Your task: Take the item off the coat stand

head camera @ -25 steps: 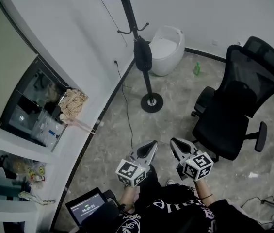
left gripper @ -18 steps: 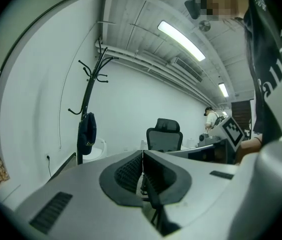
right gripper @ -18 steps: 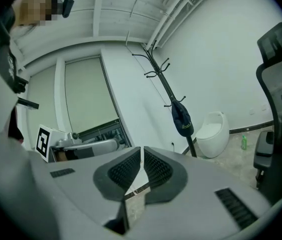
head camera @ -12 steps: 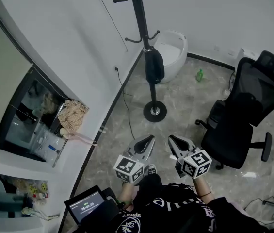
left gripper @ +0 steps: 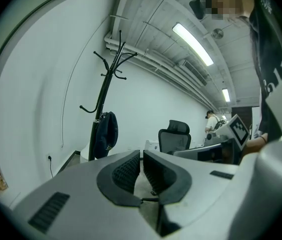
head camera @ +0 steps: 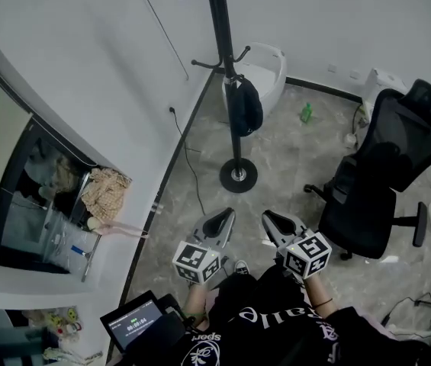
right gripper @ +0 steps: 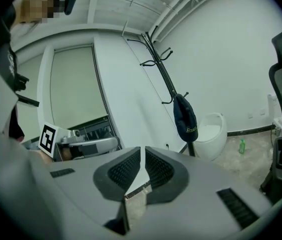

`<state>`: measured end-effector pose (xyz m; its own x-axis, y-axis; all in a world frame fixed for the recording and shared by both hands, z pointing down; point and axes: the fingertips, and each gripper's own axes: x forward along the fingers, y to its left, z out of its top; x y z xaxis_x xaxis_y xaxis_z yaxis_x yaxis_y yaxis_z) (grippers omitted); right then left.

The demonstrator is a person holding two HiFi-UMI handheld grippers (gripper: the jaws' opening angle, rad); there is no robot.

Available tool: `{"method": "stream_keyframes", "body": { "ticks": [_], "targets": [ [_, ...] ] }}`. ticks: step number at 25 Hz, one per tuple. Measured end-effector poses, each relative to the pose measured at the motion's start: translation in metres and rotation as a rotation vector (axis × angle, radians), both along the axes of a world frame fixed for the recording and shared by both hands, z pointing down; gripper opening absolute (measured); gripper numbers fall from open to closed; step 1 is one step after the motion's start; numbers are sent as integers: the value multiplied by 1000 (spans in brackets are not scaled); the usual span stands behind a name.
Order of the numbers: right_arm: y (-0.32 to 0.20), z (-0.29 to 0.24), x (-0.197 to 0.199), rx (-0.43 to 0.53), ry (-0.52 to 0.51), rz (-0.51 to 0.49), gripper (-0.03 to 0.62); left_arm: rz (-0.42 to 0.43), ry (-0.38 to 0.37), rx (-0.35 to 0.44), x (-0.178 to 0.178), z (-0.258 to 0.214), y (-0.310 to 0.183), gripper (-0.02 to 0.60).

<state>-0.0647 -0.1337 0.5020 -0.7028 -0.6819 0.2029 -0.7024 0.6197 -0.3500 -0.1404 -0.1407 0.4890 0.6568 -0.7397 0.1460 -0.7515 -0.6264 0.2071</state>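
Both grippers are being held low in front of the person, side by side and well short of the coat stand (head camera: pixel 223 67).

- Left gripper (head camera: pixel 220 222): jaws are being held together, pads nearly touching, nothing between them.
- Right gripper (head camera: pixel 275 223): jaws are likewise being held shut and empty.

Against the frame a second earlier: both grippers are being kept closed and in the same low position. The head view is being shifted, so that the office chair (head camera: pixel 398 151) is now being seen further right and the stand more upright near the middle.

Task item: a dark cap (head camera: pixel 244 107) is being left hanging on a low hook of the stand. It is hanging against the pole, above the round base, with the white tub (head camera: pixel 267 69) behind it. Pale lettering is being shown on its lower edge in the right gripper view; it cannot be read. No gripper is touching it.
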Motion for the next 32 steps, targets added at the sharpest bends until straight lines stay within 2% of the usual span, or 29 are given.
{"method": "stream_keyframes", "body": {
  "ticks": [6, 11, 23, 29, 32],
  "targets": [
    [-29, 4, 15, -4, 37, 41, 29, 20, 8, -20, 6, 7, -32, 6],
    [-68, 6, 26, -9, 41, 33, 29, 17, 4, -26, 15, 10, -62, 6],
    [-218, -14, 38, 66, 73, -91, 31, -124, 14, 12, 22, -3, -185, 6],
    [-278, -19, 37, 125, 156, -160, 34, -171, 7, -12, 30, 2, -219, 6],
    [-301, -18, 28, 150, 176, -200, 91, -204, -4, -21, 27, 6, -230, 6]
  ]
}}
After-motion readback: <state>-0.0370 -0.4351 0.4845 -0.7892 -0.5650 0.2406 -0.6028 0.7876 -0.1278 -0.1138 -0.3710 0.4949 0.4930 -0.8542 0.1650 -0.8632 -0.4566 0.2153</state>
